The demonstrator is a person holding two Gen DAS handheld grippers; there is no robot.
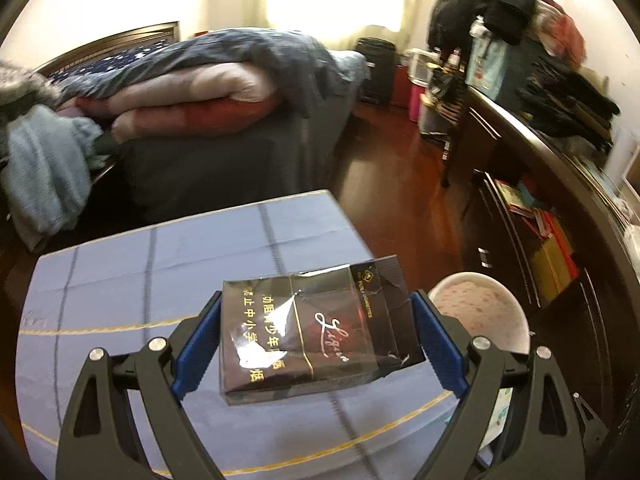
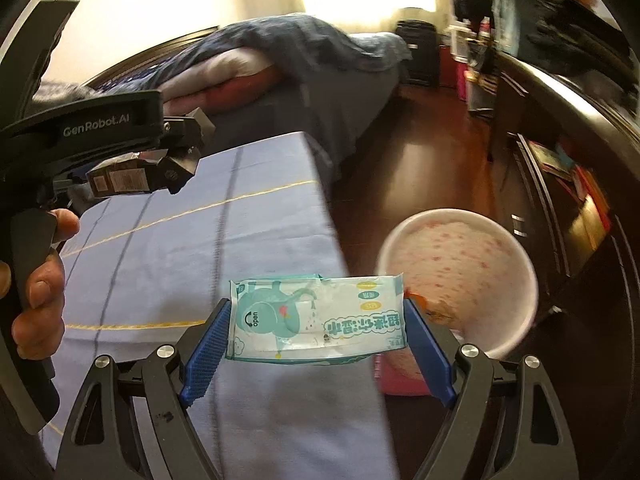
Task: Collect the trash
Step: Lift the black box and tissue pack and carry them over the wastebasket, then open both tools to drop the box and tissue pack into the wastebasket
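Trash in both grippers: the left gripper (image 1: 316, 336) has its fingers clamped on a dark cigarette pack (image 1: 316, 328), the right gripper (image 2: 318, 328) on a wet-wipe packet (image 2: 318, 316), both above the blue-clothed tabletop (image 2: 240, 220) just beside the pink bin (image 2: 456, 272). Best practice now: centre each item over the bin's rim before letting go.

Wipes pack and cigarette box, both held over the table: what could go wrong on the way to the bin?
1. The wipes pack is soft and pinched only at its two ends by the right tongs; it might buckle and slip out.
2. The cigarette box sits tilted in the left tongs and looks crumpled; it could twist loose.
3. The bin stands beside the table, below its edge; an early release could land trash on the cloth or floor.
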